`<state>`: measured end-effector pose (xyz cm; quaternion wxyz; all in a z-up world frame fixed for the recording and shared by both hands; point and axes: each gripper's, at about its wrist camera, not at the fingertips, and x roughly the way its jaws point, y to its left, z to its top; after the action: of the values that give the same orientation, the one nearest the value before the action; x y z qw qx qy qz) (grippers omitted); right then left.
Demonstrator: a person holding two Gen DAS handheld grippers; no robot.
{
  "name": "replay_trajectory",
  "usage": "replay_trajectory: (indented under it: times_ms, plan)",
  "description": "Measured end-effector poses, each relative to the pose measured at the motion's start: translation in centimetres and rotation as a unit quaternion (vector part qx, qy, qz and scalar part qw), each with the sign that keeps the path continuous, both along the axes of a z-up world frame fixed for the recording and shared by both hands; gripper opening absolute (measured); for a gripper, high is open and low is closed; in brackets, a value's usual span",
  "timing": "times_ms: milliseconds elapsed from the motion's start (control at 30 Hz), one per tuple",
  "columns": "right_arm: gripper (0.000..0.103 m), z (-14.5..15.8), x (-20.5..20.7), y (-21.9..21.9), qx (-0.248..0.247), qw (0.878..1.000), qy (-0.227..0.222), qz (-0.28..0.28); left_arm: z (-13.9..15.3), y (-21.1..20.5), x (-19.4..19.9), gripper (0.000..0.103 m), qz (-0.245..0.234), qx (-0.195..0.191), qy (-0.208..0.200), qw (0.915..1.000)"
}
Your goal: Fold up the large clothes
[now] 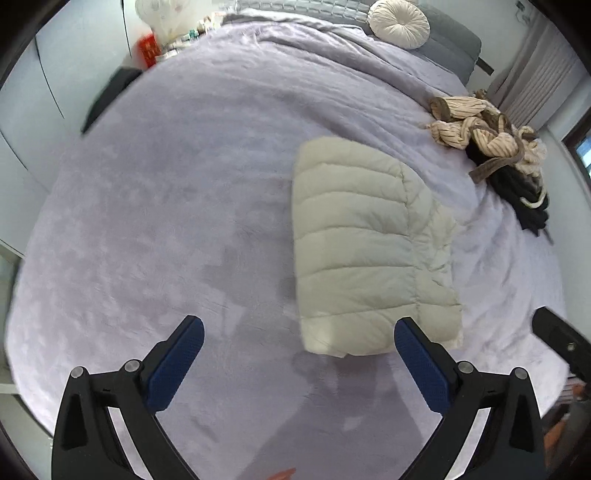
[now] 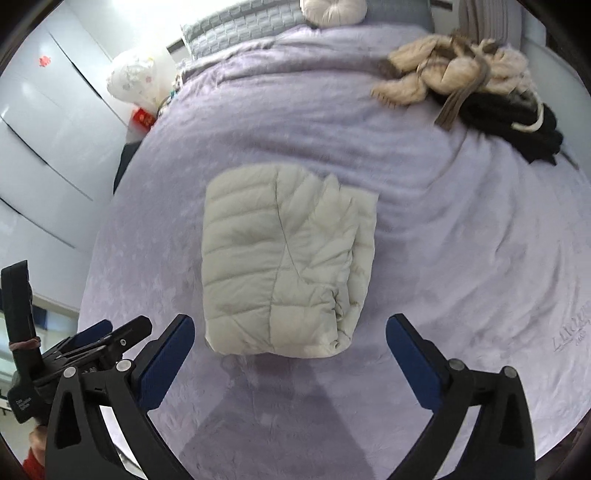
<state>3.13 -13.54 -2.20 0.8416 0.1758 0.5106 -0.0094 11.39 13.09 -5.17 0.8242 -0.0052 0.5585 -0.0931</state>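
Note:
A cream quilted puffer jacket (image 1: 369,251) lies folded into a compact rectangle on the lavender bedspread (image 1: 166,203). It also shows in the right wrist view (image 2: 284,262), with its layered folded edges on the right side. My left gripper (image 1: 299,328) is open and empty, held above the bed just in front of the jacket's near left corner. My right gripper (image 2: 290,325) is open and empty, hovering over the jacket's near edge. The left gripper shows at the lower left of the right wrist view (image 2: 92,339).
A pile of striped beige and black clothes (image 1: 491,147) lies at the bed's far right, also in the right wrist view (image 2: 472,85). A round cream cushion (image 1: 399,22) and grey pillows sit at the headboard. White wardrobe doors (image 2: 48,140) stand left of the bed.

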Motion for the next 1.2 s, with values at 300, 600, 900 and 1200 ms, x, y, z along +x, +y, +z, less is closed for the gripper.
replay_trajectory:
  times_ms: [300, 600, 900, 1200]
  plan:
    - [0.103, 2.4, -1.3, 0.3, -0.033, 0.999, -0.005, -0.025, 4.0, -0.1, -1.7, 0.103, -0.004, 0.039, -0.042, 0.9984]
    - [0.103, 3.2, -1.9, 0.7, -0.053, 0.998, -0.001, -0.024, 5.1, -0.5, -2.9, 0.103, -0.005, 0.071, -0.056, 0.9959]
    - [0.103, 3.5, -1.9, 1.1, -0.059, 0.998, -0.001, -0.019, 5.3, -0.9, -3.5, 0.103, -0.007, 0.068, -0.046, 0.9966]
    - [0.103, 3.9, -2.0, 1.6, -0.067, 0.998, -0.005, -0.013, 5.7, -0.9, -3.8, 0.103, -0.005, 0.073, -0.057, 0.9957]
